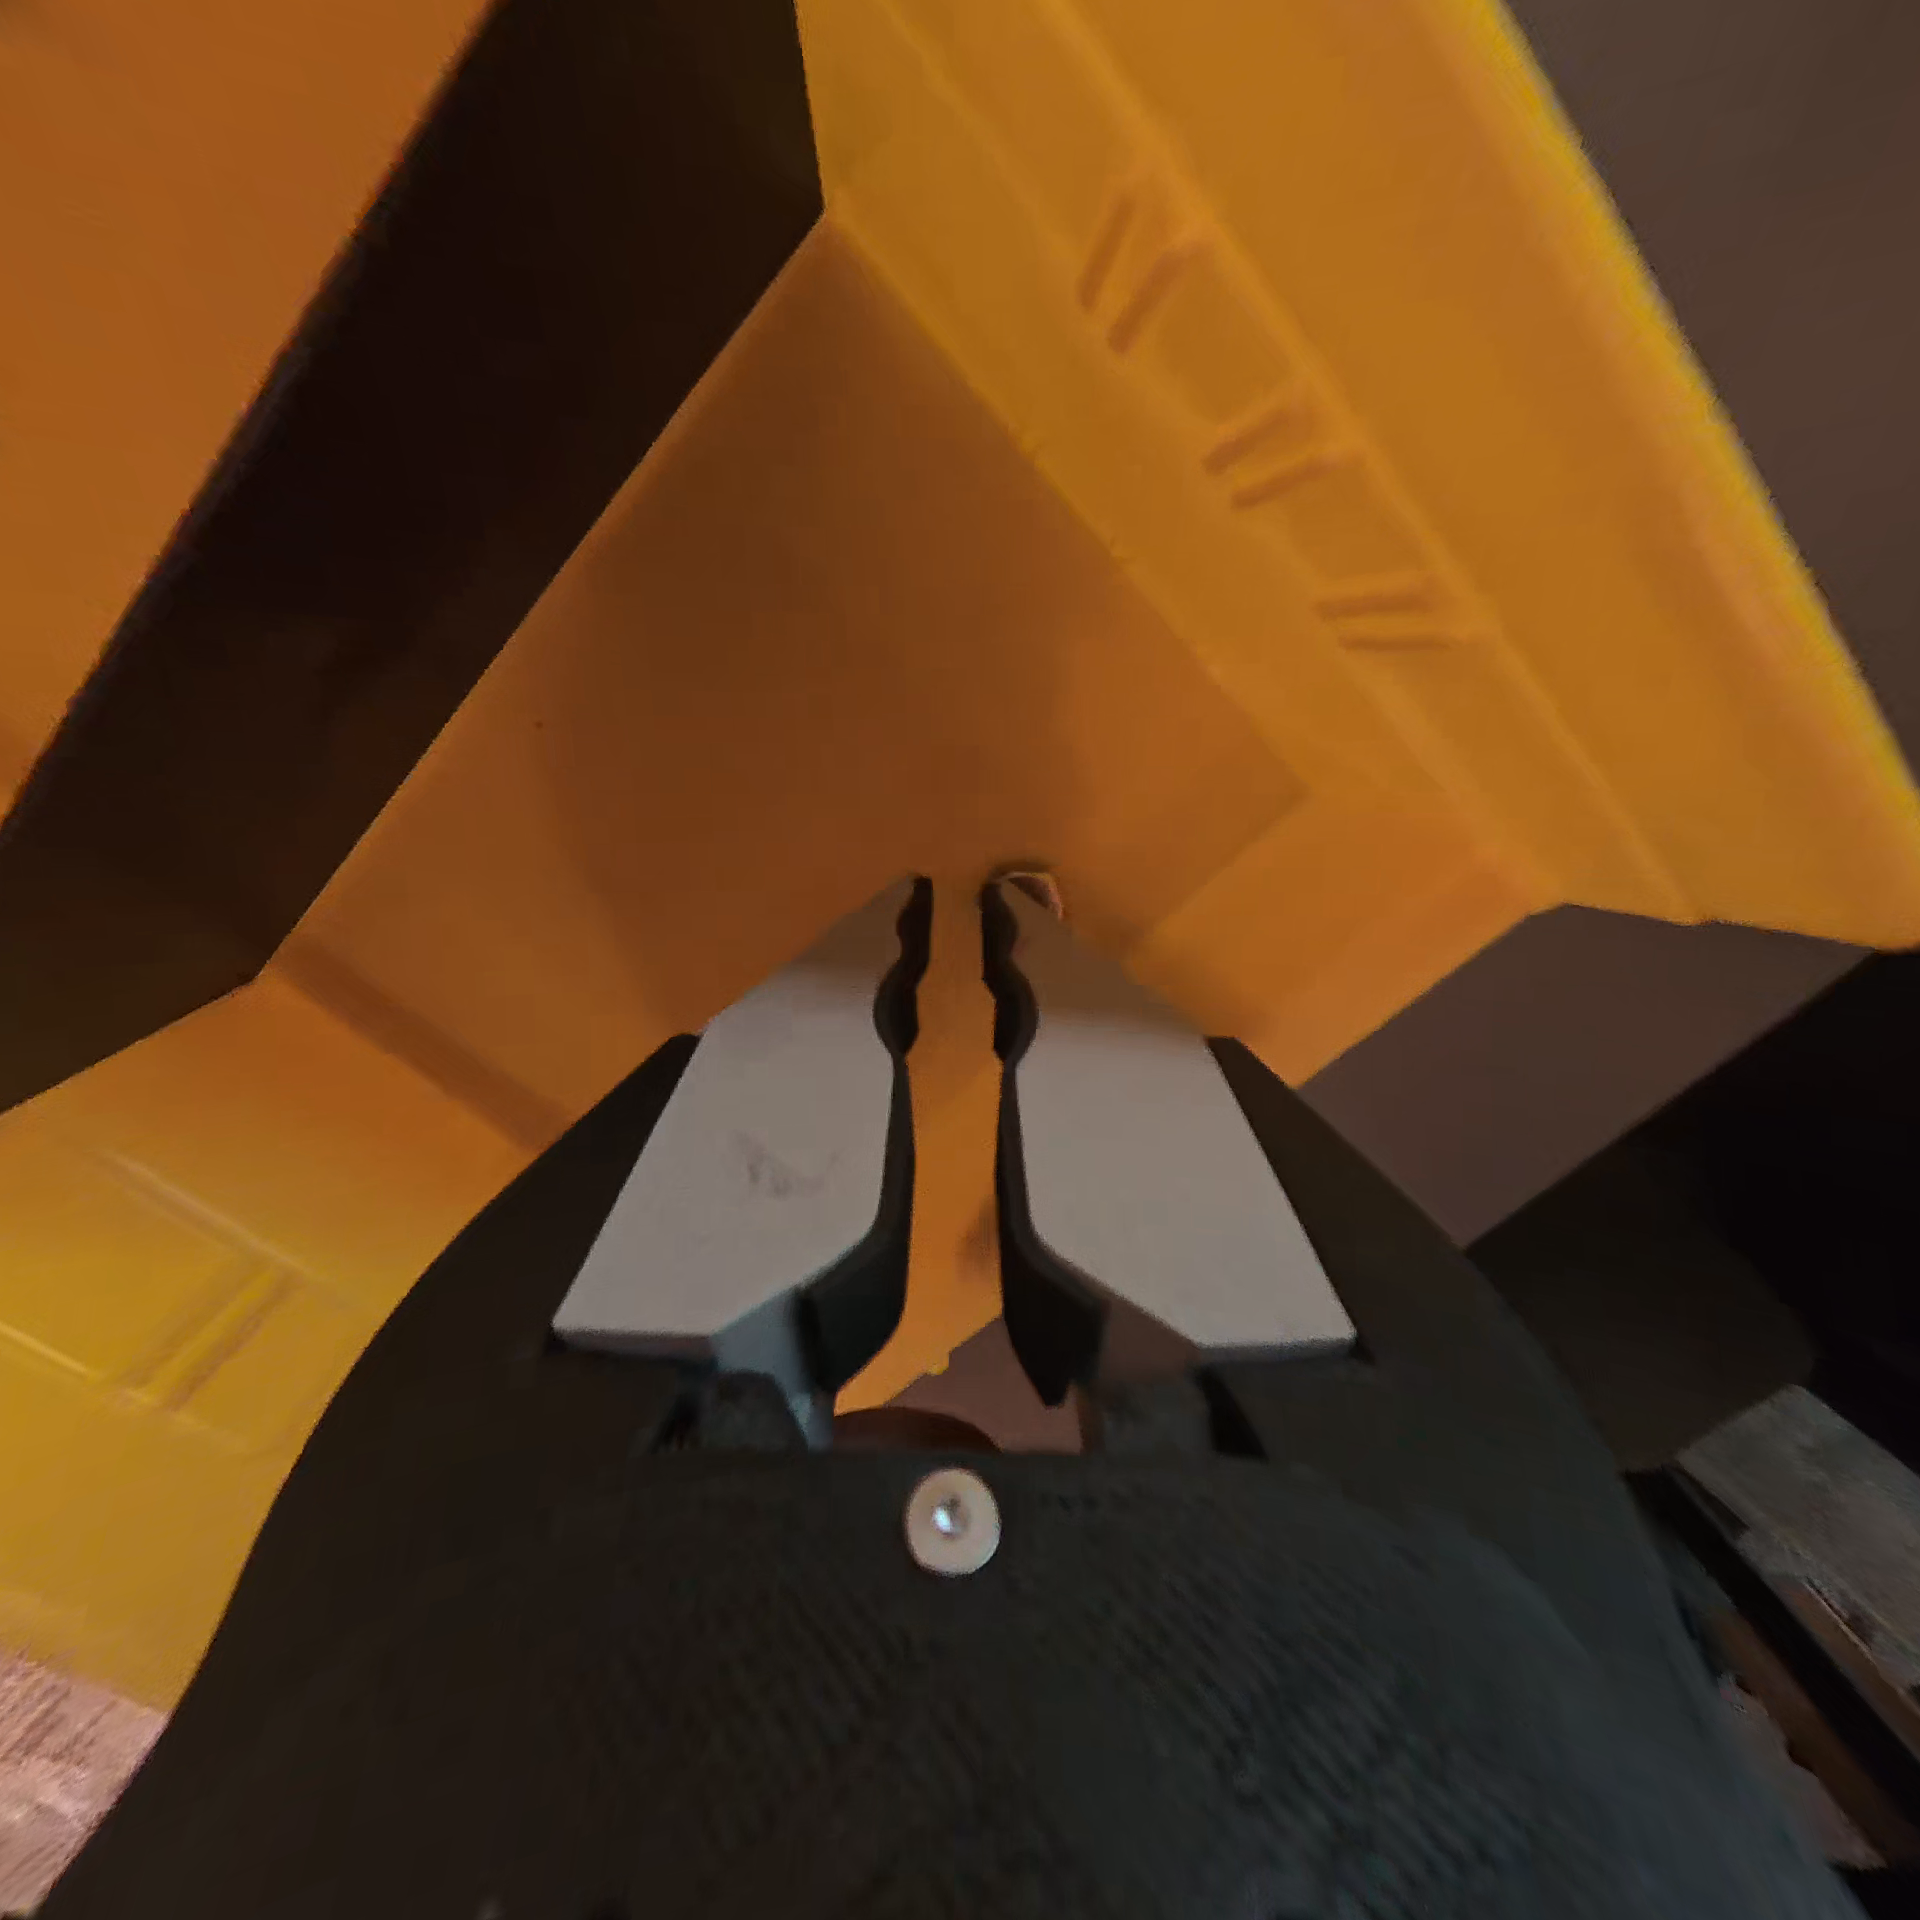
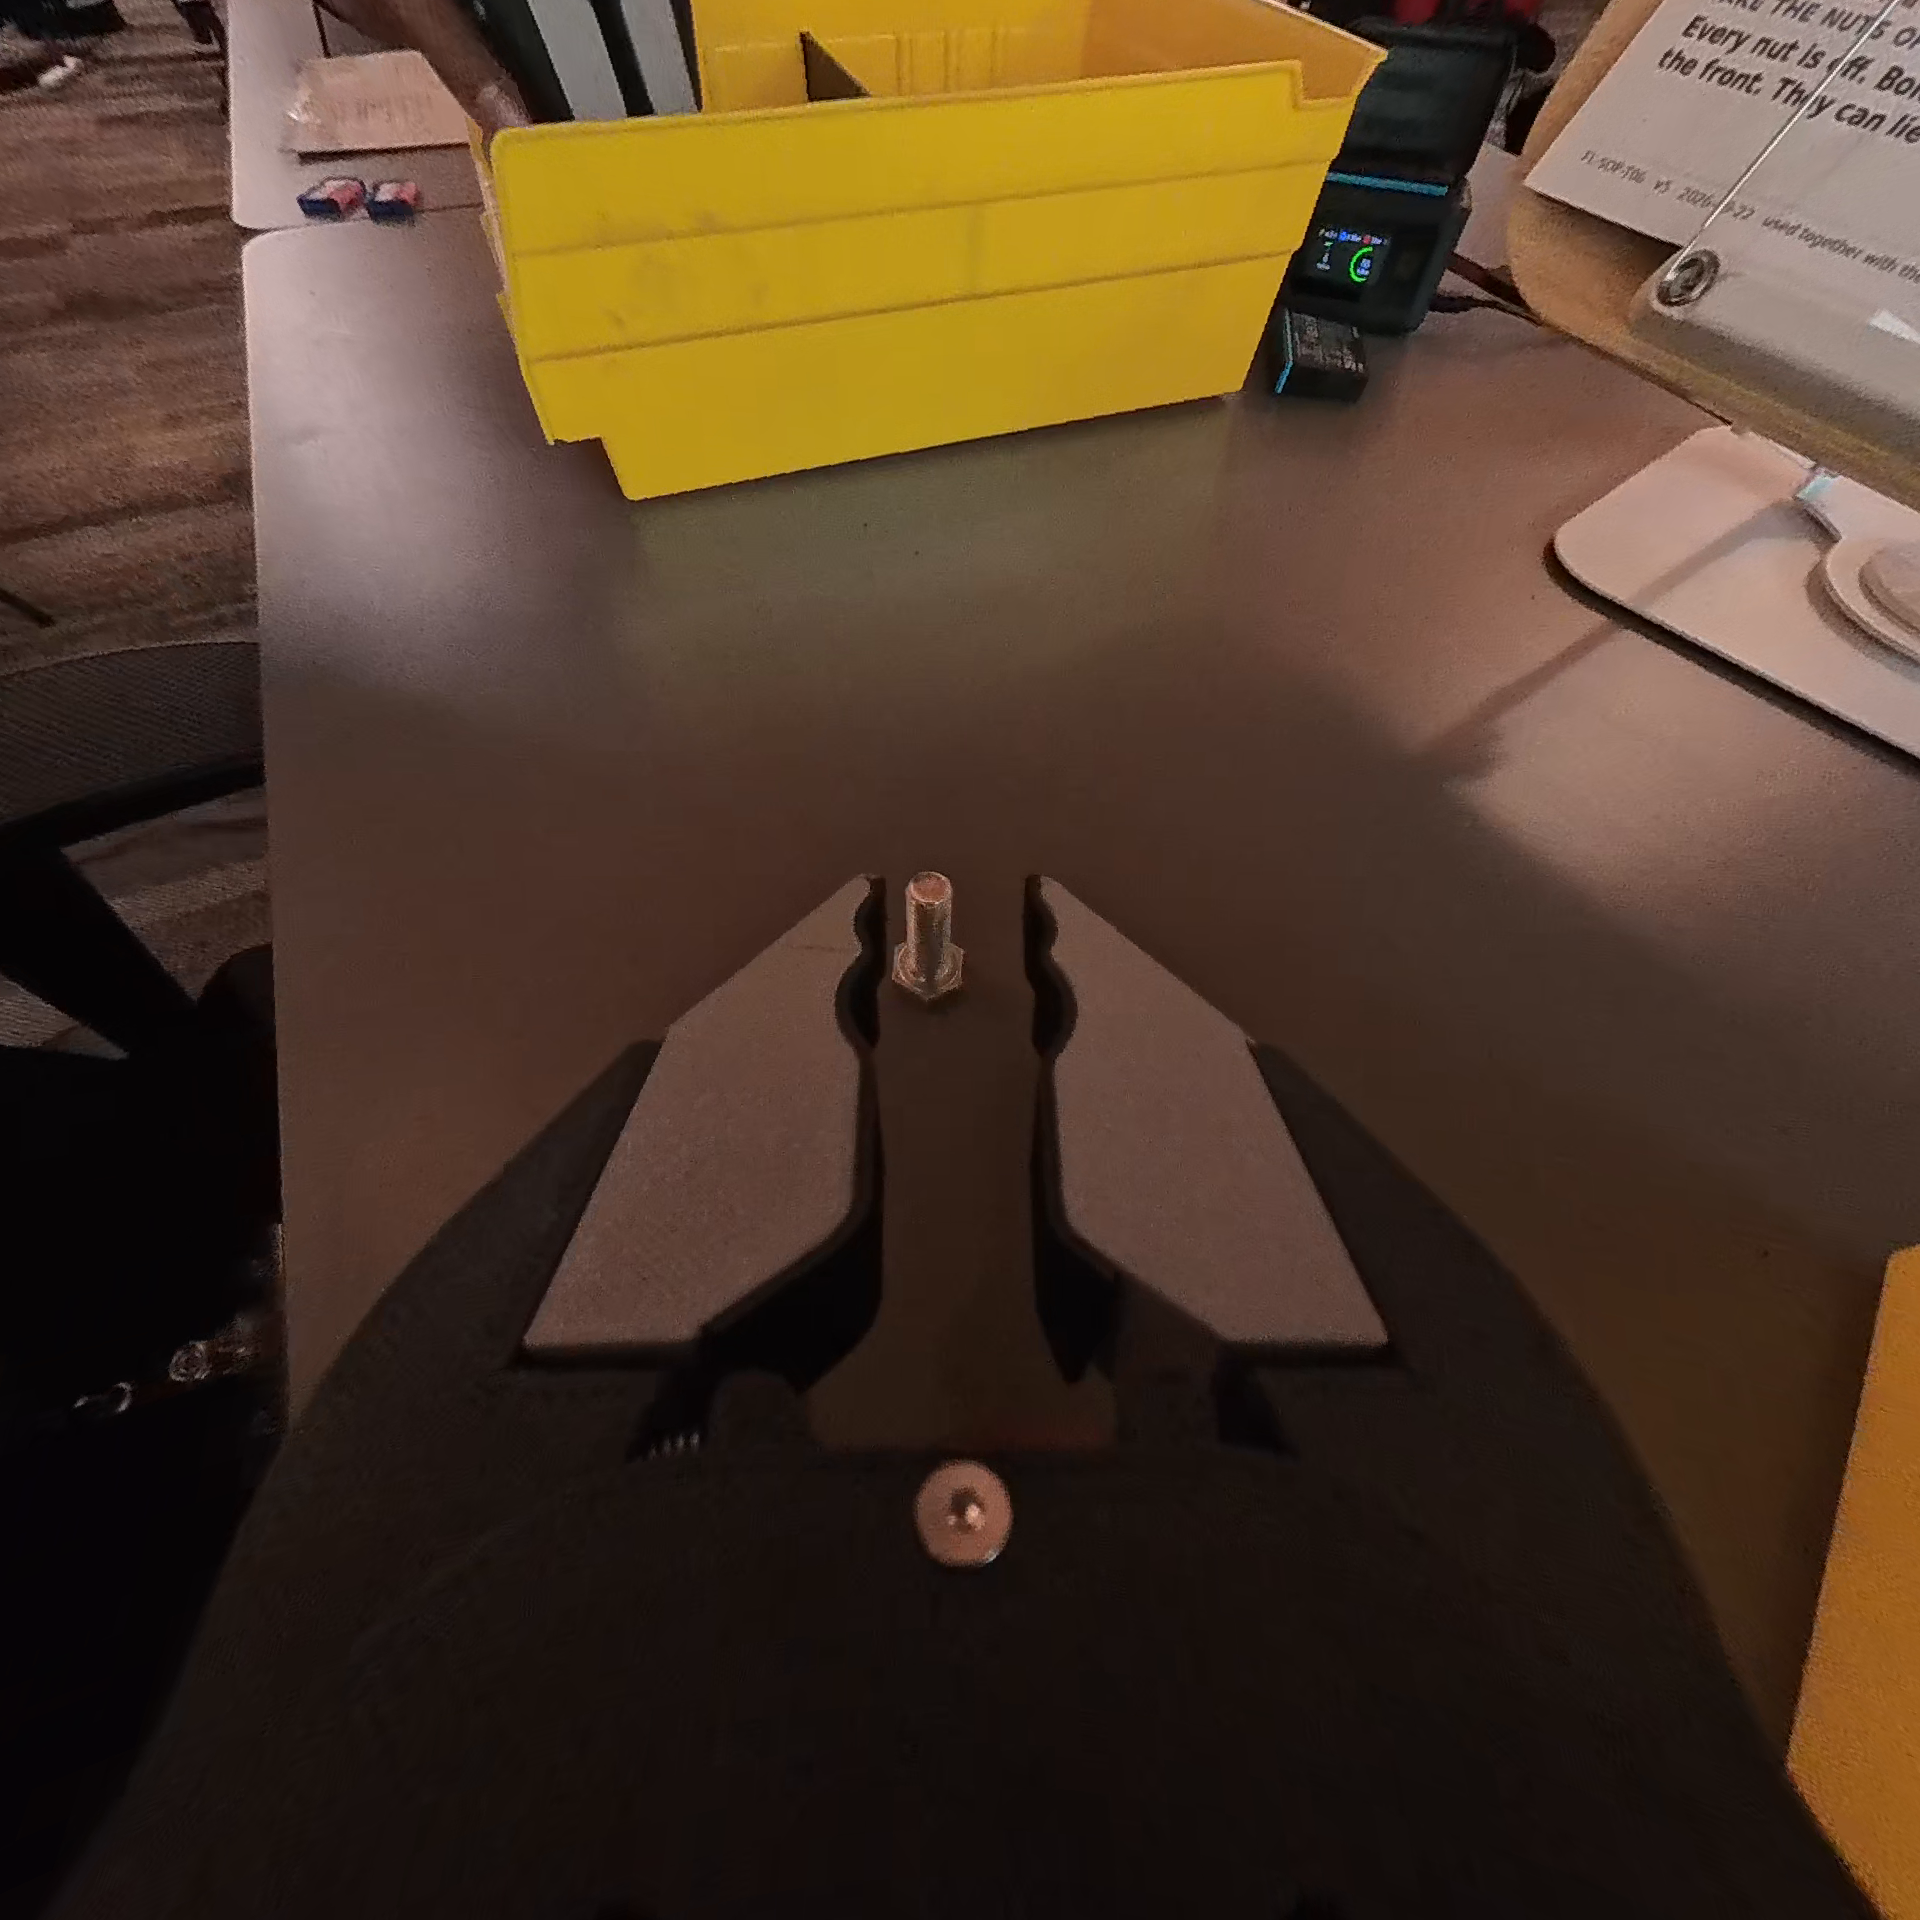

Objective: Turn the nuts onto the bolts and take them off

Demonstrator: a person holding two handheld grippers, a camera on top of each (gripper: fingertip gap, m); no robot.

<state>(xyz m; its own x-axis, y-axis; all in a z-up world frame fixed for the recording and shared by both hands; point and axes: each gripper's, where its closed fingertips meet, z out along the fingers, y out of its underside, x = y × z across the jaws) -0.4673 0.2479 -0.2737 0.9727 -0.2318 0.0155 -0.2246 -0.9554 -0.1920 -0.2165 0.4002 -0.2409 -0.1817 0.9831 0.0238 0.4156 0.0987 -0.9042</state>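
Observation:
In the right wrist view a silver bolt (image 2: 928, 935) stands upright on its hex head on the grey table (image 2: 727, 675). My right gripper (image 2: 951, 894) is open, its fingertips on either side of the bolt, and the left fingertip (image 2: 857, 914) sits closer to it. I see no contact. In the left wrist view my left gripper (image 1: 956, 894) points into a yellow bin (image 1: 831, 623), tips close to its floor, jaws a narrow gap apart with nothing visible between them. A small pale scrap (image 1: 1034, 891) shows at the right fingertip. No nut is visible.
A yellow bin (image 2: 894, 281) with a dark divider (image 2: 831, 68) stands at the far middle of the table. A small black device with a lit screen (image 2: 1361, 260) is to its right. A printed sheet on a white stand (image 2: 1745, 582) is at far right. The table edge runs down the left. One gripper's finger ends stand about 30 cm off the other's.

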